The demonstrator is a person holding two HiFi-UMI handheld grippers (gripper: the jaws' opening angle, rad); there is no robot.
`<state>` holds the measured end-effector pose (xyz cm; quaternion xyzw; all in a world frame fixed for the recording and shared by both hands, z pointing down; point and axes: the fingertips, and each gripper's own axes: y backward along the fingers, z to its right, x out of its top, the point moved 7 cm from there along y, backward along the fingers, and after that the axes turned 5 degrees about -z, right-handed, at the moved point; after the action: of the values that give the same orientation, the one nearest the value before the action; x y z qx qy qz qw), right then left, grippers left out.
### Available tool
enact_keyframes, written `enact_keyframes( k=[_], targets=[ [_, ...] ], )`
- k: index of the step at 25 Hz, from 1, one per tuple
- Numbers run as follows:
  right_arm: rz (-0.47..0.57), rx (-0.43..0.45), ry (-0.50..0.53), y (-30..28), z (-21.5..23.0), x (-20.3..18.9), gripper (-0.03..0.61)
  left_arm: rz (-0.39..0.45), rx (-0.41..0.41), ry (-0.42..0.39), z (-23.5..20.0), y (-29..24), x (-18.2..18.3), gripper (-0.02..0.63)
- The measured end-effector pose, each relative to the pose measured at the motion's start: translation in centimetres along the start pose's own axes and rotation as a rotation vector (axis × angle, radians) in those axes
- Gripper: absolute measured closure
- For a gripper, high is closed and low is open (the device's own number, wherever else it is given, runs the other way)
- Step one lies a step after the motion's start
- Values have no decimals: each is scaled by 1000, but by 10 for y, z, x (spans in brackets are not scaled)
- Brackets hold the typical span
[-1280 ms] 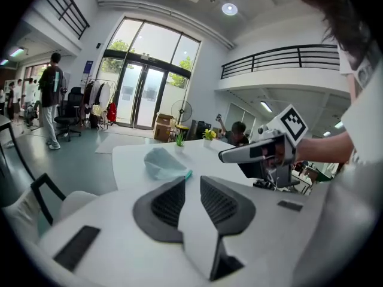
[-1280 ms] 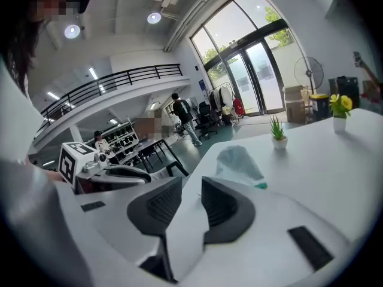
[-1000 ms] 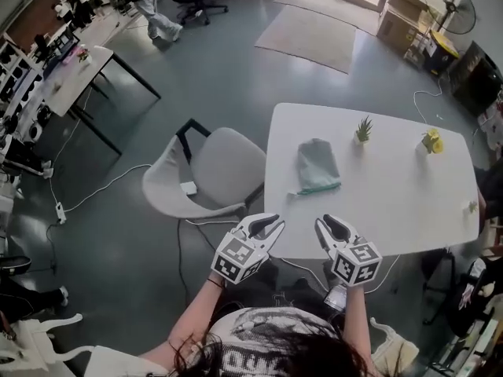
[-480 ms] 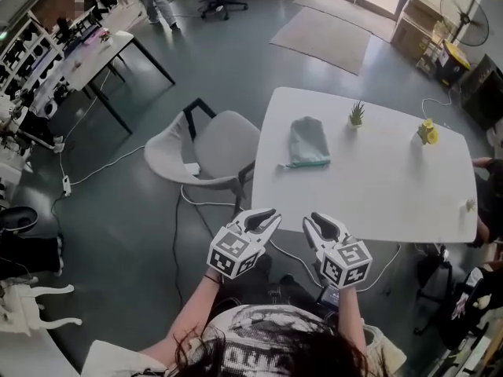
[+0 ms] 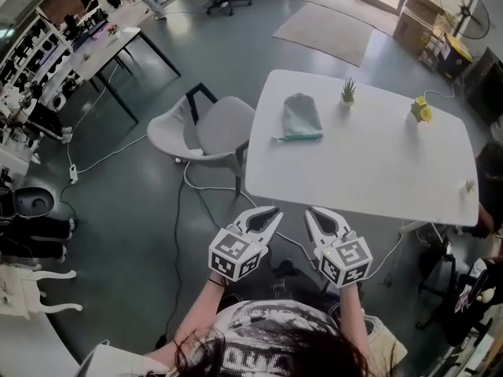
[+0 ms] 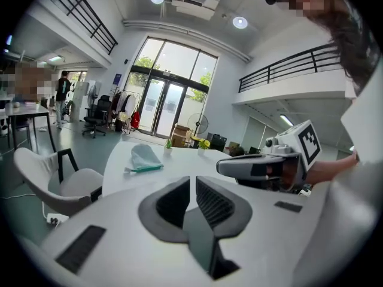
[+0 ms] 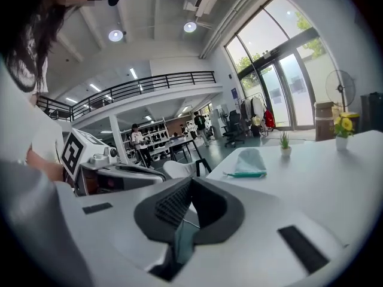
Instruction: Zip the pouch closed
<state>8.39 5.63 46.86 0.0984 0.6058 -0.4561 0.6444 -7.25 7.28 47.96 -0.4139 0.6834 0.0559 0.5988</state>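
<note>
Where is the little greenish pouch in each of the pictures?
Head view: pouch in the upper middle of the picture.
Left gripper view: pouch left of centre.
Right gripper view: pouch right of centre.
Shared landmark: small potted plant, to the pouch's right in all three views.

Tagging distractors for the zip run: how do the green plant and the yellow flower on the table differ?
Colour: the green plant has spiky green leaves; the yellow flower carries yellow blooms.
Place: the green plant stands close to the pouch; the yellow flower stands farther right in the head view, well away from the pouch.
Shared: both are small, upright, and on the far side of the white table.
</note>
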Motion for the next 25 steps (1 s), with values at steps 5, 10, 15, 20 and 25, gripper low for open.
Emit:
enact_keyframes(
  k=[5,10,15,20,25],
  targets=[
    [3,36,37,10,-9,-3,586,13,12,-32,19,11,-3,586],
    [17,59,88,12,-23,-3,588,18,19,-42,27,26,-8,594],
    [25,82,114,14,-34,-3,588,16,22,-41,32,36,-12,594],
    [18,89,126,14,-35,-3,589,8,19,-69,36,37,-12,594],
    [19,91,120,14,-32,-5,589,6,11,-77,38,35,-14,594]
  ],
)
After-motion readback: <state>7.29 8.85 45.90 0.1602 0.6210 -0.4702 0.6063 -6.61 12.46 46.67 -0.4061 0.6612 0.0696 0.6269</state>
